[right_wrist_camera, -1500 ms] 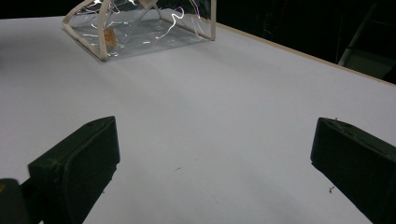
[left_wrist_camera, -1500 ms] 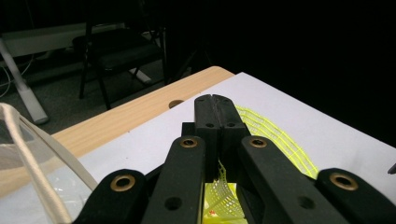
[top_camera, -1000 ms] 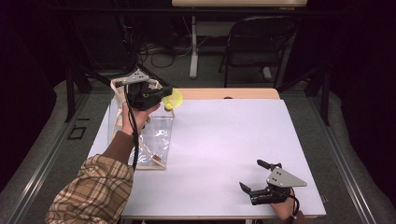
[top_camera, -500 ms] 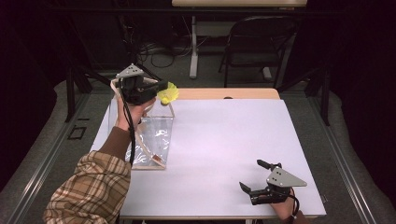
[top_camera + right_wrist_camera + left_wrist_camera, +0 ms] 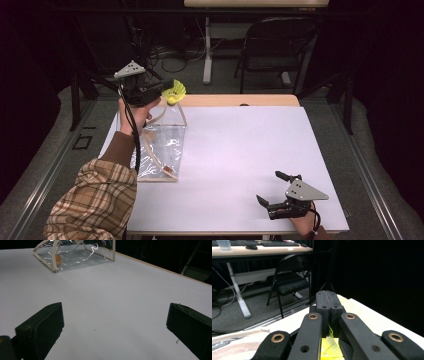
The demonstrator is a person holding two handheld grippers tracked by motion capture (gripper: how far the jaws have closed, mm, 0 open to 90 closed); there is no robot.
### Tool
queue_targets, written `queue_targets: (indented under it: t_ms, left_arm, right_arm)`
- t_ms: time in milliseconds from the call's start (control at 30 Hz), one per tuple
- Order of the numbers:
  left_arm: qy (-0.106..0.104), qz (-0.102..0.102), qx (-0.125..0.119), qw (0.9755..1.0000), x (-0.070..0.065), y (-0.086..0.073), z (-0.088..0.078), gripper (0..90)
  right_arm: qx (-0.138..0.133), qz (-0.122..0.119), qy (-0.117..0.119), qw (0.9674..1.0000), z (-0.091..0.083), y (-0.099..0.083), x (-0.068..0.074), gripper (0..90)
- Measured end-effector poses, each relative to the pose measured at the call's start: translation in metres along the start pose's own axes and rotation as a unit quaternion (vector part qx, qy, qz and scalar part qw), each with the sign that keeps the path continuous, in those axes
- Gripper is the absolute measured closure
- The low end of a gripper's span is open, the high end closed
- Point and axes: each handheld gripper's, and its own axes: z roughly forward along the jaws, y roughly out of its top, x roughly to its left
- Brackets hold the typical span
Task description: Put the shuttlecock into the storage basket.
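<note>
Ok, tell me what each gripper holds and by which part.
The left gripper pinches a yellow feathered shuttlecock by its mesh skirt; the right gripper is open, holding nothing.

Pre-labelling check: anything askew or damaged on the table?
Nothing stands out. The clear bag sits intact on the table; the left gripper holds a yellow shuttlecock above it; the right gripper rests open.

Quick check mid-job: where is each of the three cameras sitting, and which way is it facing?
High view: above the person's side, looking forward and down on the white table; the plaid sleeve, left gripper and right gripper show.
Left gripper view: rides the raised left gripper, facing a black chair; jaws shut on the yellow shuttlecock.
Right gripper view: low over the table, facing the clear bag; open jaws.
Shared: high and right gripper views both show the bag.
</note>
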Motion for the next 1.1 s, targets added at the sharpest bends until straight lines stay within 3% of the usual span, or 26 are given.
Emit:
queue_targets:
  t_ms: [1100]
  left_arm:
    - [0.042, -0.014, -0.029, 0.9986, 0.025, 0.008, -0.023, 90.0]
  right_arm:
    - [0.001, 0.001, 0.000, 1.0000, 0.001, 0.000, 0.000, 0.8]
